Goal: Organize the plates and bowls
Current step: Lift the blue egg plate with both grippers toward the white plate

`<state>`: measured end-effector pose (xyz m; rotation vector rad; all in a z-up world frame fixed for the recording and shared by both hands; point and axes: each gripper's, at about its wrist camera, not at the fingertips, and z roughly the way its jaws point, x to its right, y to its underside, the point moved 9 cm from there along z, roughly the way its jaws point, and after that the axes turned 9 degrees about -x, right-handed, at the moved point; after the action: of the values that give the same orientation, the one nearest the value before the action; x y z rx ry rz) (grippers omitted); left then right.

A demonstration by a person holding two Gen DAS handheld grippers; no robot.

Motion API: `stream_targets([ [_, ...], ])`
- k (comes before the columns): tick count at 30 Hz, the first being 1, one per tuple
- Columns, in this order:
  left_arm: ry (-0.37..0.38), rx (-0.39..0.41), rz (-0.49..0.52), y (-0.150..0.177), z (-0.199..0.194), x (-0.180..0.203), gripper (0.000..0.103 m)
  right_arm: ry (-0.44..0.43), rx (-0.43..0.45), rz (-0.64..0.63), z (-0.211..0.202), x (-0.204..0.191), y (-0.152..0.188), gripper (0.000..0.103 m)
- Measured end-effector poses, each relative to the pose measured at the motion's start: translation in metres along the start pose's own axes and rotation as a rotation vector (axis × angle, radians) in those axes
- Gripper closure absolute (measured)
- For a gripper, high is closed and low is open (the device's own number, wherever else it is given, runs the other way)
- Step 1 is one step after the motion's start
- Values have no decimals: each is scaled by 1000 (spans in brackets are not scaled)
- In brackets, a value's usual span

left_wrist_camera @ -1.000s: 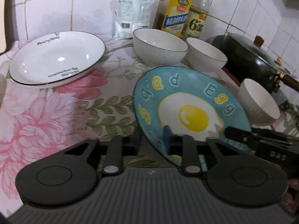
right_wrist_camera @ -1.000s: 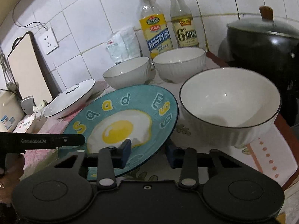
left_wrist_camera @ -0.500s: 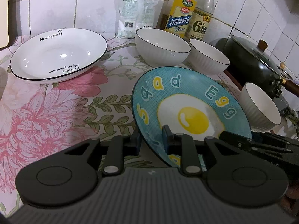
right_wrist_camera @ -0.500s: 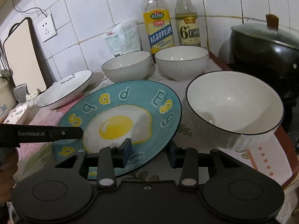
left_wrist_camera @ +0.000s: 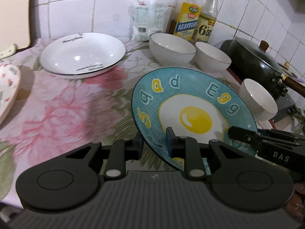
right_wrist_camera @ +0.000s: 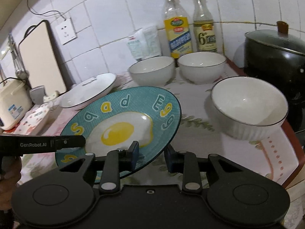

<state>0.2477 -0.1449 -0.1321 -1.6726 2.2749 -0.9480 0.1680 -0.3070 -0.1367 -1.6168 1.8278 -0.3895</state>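
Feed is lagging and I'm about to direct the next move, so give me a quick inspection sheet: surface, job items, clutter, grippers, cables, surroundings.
Surface: floral tablecloth over the counter.
Job's things: blue egg plate tilted, raised at its near edge; white plate lying flat at back left; two white bowls side by side by the wall; third white bowl nearer, at right.
Clutter: two bottles, white packet, patterned dish at left edge.
Grippers: left gripper and right gripper each straddle the egg plate's near rim.
Cables: one wire on the wall above the socket.
Surroundings: tiled wall, black lidded pot, cutting board.
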Motion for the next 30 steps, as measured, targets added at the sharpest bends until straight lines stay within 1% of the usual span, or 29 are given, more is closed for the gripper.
stream_targets([
  [6,-16,15,-13,9,-31,-15,81,-39,1,-30,-10,-26,0,69],
  [13,-35,69,-33,12,-72,-33,81,-69,21,-87,-26,-61,-10,69],
  [16,-45,107,-55,14,-89,-43,81,-82,40,-121,-32,-78,-15,69],
  [19,-57,134,-82,15,-103,-56,81,-115,52,-149,-31,-94,-22,69],
  [21,-49,150,-98,11,-110,-65,81,-141,63,-160,-30,-104,-30,69],
  [25,-69,184,-114,0,-121,-83,81,-179,92,-193,-27,-122,-48,69],
  [30,-79,195,-136,-22,-123,-101,81,-213,99,-205,-13,-134,-75,69],
])
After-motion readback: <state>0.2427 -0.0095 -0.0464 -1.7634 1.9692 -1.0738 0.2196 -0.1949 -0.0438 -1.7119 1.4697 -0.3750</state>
